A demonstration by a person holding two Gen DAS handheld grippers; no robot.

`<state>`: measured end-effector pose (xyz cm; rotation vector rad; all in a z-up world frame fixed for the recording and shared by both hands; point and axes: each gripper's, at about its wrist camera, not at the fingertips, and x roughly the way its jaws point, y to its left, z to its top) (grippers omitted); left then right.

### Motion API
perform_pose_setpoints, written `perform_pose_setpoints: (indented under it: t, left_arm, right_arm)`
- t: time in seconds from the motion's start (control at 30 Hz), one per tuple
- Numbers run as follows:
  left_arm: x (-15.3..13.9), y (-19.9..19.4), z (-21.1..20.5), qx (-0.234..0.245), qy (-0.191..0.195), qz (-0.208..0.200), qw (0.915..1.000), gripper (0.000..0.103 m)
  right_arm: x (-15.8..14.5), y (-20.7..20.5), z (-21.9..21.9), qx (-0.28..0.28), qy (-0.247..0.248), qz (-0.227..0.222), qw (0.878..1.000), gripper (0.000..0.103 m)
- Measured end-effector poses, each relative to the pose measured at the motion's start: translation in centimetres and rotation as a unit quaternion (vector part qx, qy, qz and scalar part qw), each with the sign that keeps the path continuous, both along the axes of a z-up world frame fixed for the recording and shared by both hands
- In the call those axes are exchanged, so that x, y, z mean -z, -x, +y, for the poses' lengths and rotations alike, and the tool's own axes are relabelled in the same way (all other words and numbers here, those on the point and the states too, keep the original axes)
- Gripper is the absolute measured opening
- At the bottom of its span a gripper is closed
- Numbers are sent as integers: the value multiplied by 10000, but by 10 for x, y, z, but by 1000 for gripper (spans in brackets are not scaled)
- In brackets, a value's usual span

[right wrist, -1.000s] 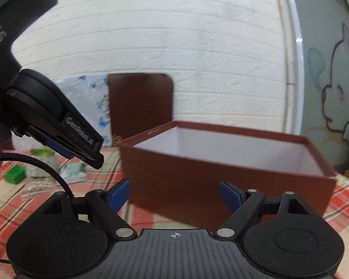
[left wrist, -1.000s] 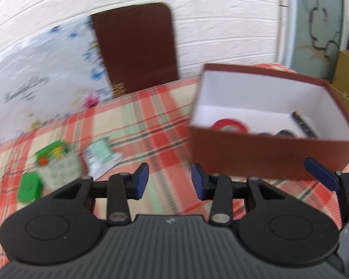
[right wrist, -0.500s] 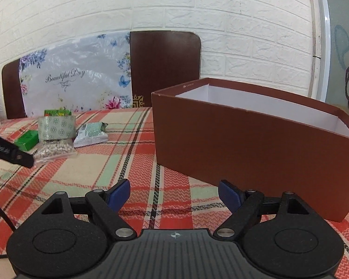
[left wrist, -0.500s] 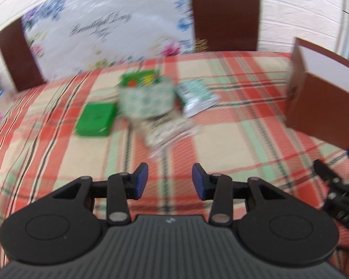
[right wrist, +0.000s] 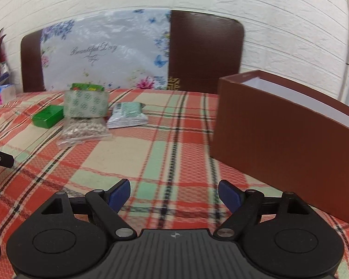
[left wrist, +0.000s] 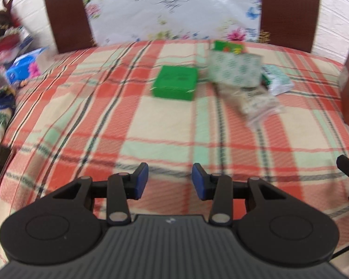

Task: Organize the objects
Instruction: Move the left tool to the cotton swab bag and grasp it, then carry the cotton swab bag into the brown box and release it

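Table (left wrist: 104,121): one green box (left wrist: 174,83), one patterned pouch (left wrist: 235,69), one bean bag (right wrist: 83,130), one white packet (right wrist: 128,115); backdrop reads "Beautiful Day". Left claw (left wrist: 169,181), right claw (right wrist: 173,194): spread, empty.

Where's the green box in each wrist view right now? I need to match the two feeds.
Left wrist: green box sits upper centre on the plaid cloth, left of the patterned packet.
Right wrist: green box is at far left, mid-height, again left of the patterned packet.
Shared landmark: the floral "Beautiful Day" sheet leaning against the wall behind the table.
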<state>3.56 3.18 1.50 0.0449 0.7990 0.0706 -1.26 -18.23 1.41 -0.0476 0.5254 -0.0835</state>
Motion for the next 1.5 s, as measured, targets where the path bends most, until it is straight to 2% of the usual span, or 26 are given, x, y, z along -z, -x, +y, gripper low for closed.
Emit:
perform_pose_setpoints:
  t: [0.07, 0.4, 0.5, 0.57, 0.67, 0.73, 0.8, 0.9, 0.93, 0.97, 1.0, 1.13, 1.27, 1.37, 1.43, 1.47, 1.5]
  left_arm:
    - [2, 1, 10, -70, 74, -54, 9999, 54]
    - [10, -14, 60, -436, 77, -369, 9983, 59]
    - [14, -24, 78, -664, 99, -488, 9966, 71]
    - [21, -26, 86, -690, 74, -744, 9948, 82]
    - [24, -23, 85, -639, 83, -949, 9934, 82]
    - [24, -24, 84, -551, 79, -999, 9934, 82]
    - [24, -24, 84, -493, 123, -1018, 9935, 82]
    - [25, -23, 86, -492, 194, -1034, 9932, 82]
    - [25, -23, 87, -489, 204, -1035, 9932, 82]
    - [25, -23, 86, -486, 200, -1034, 9933, 82]
    - [25, -23, 86, -485, 190, -1033, 9933, 82]
    - [25, -22, 85, -492, 151, -1027, 9934, 84]
    - [25, -22, 84, -483, 111, -1013, 9936, 84]
    - [24, -24, 83, -484, 75, -935, 9944, 85]
    - [19, -31, 83, -531, 144, -764, 9956, 84]
    - [15, -37, 82, -531, 298, -635, 9961, 82]
    - [9, -43, 80, -477, 531, -526, 9961, 79]
  right_arm:
    - [0, -3, 9, -124, 47, 48, 9999, 81]
    - [0, -18, 59, -876, 343, 190, 9954, 81]
    - [-1, -28, 72, -1085, 361, 190, 9933, 81]
    - [-2, -38, 81, -1191, 357, 155, 9921, 81]
    - [-4, -59, 94, -1281, 470, 45, 9906, 86]
    - [-6, -77, 102, -1288, 584, -63, 9899, 95]
    - [-7, -98, 108, -1334, 640, -112, 9889, 95]
    - [-1, -129, 107, -1497, 311, 365, 9876, 91]
    - [-2, -134, 102, -1509, 77, 442, 9875, 77]
    - [-2, -135, 98, -1553, -119, 517, 9864, 71]
    - [-3, -131, 95, -1550, -189, 495, 9865, 64]
    - [-1, -90, 92, -1544, -51, 363, 9873, 58]
    - [0, -30, 76, -1519, 204, 250, 9879, 57]
    - [2, 12, 57, -1178, 535, 157, 9915, 57]
    - [4, 28, 39, -697, 578, 150, 9958, 60]
    - [3, 32, 29, -482, 475, 163, 9976, 65]
    - [3, 35, 17, -293, 309, 204, 9989, 80]
